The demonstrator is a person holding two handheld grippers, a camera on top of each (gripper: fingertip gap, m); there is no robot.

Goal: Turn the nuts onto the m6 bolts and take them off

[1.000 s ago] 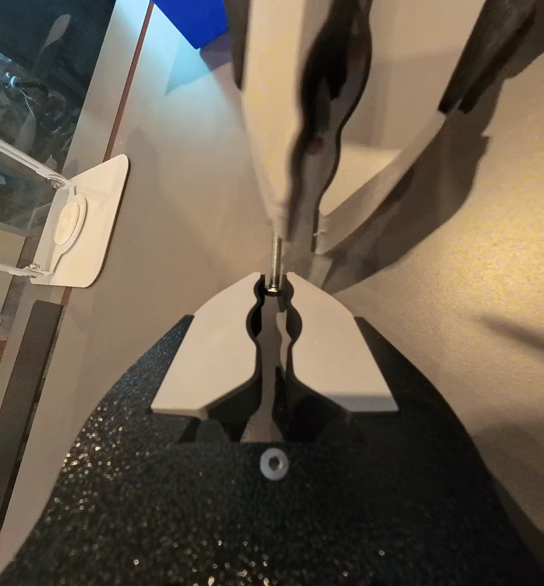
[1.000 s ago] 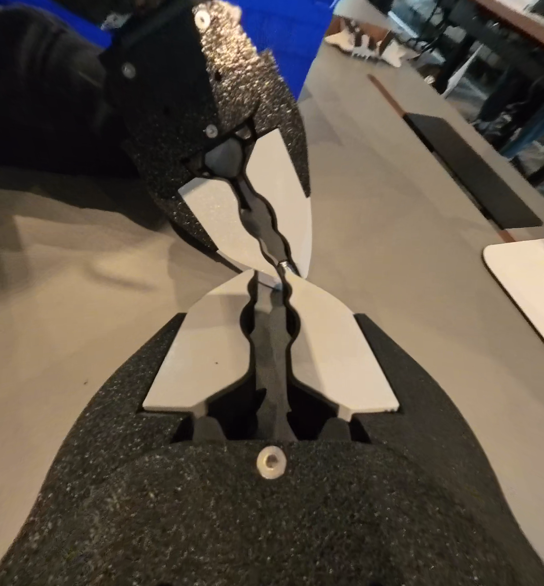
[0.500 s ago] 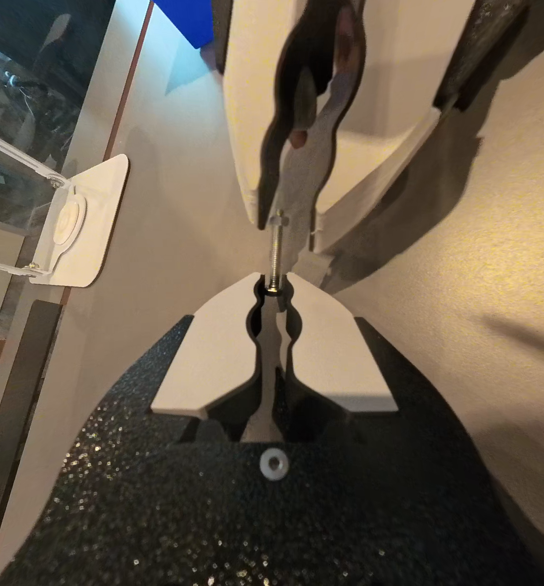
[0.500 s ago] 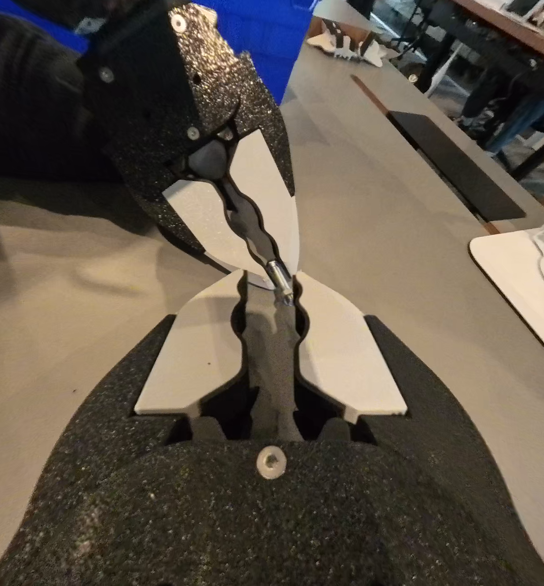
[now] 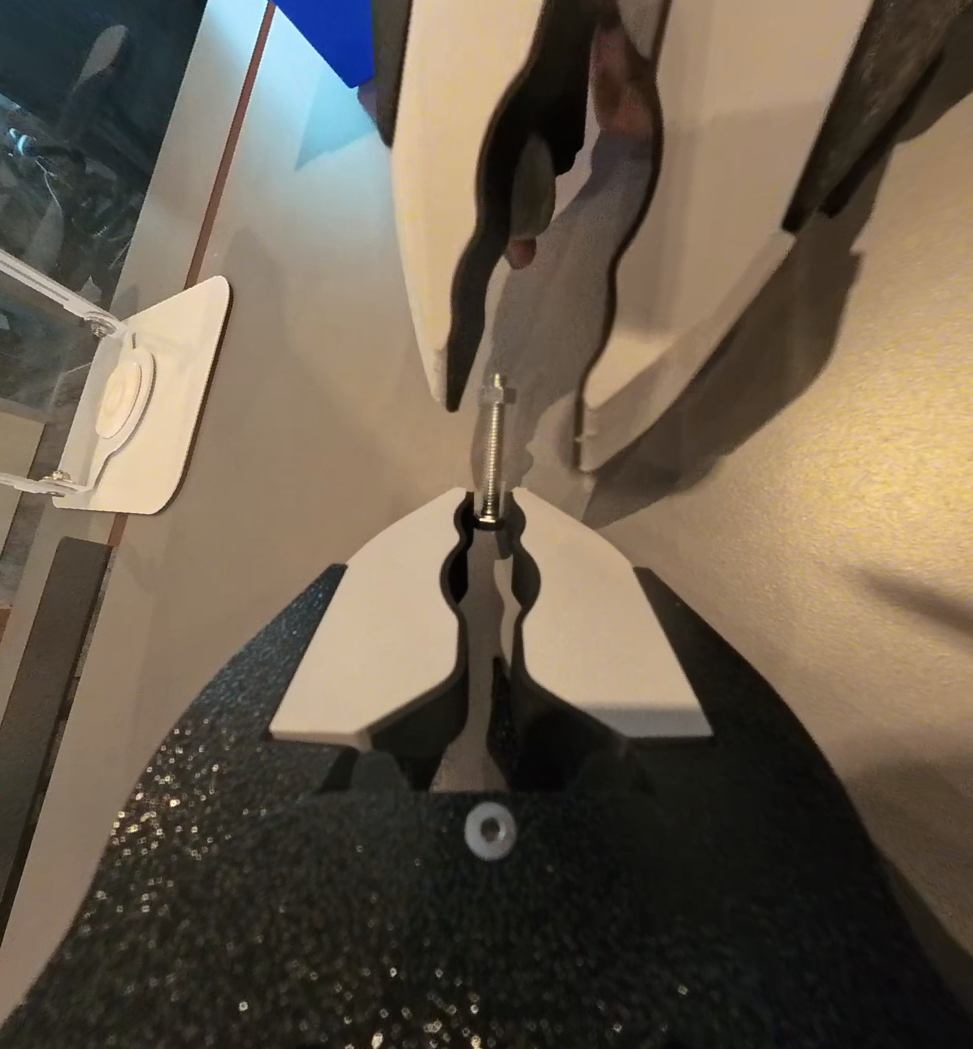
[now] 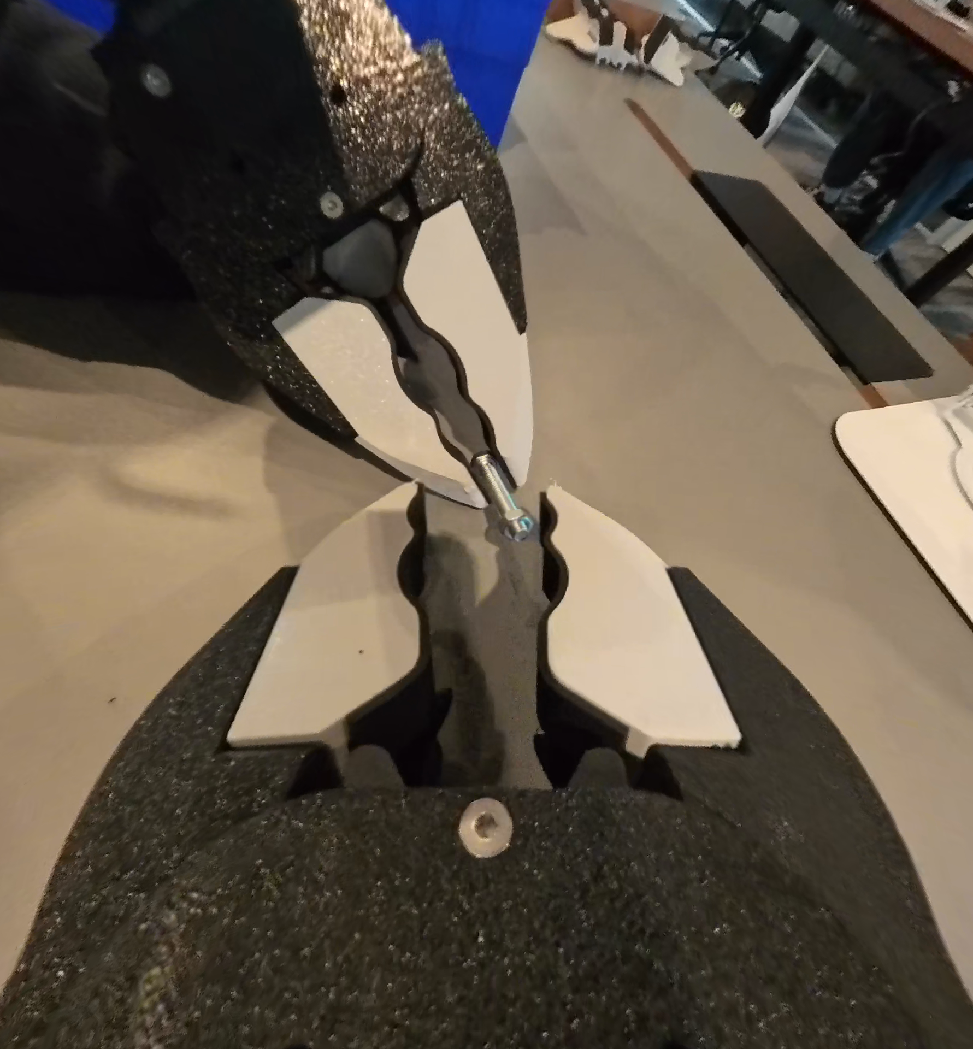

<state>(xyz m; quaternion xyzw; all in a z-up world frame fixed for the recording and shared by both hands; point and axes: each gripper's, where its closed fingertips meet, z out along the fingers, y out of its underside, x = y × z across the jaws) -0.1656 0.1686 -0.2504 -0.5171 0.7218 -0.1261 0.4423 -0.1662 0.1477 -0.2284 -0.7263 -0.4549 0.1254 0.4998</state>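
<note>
My left gripper (image 5: 489,502) is shut on the head end of a silver M6 bolt (image 5: 491,448). The threaded shaft sticks out forward, with a hex nut (image 5: 495,390) sitting near its far tip. My right gripper (image 6: 481,492) is open, and its white fingers (image 6: 353,573) stand on either side of the nut (image 6: 515,525) without touching it. In the right wrist view the left gripper (image 6: 492,478) comes in from the upper left holding the bolt (image 6: 492,485). In the left wrist view the right gripper (image 5: 521,408) hangs open above the bolt tip. Both are held above the grey table (image 6: 671,397).
A white board with a clear stand (image 5: 137,397) lies at the table's left edge; it also shows at the right in the right wrist view (image 6: 921,511). A black strip (image 6: 802,272) lies along the far edge. A blue box (image 6: 461,51) stands behind the grippers. Both grippers' tips are close together, under 4 cm apart.
My right gripper has opened and let go of the nut, which stays on the bolt tip. It has drawn back slightly. The left gripper still holds the bolt.
</note>
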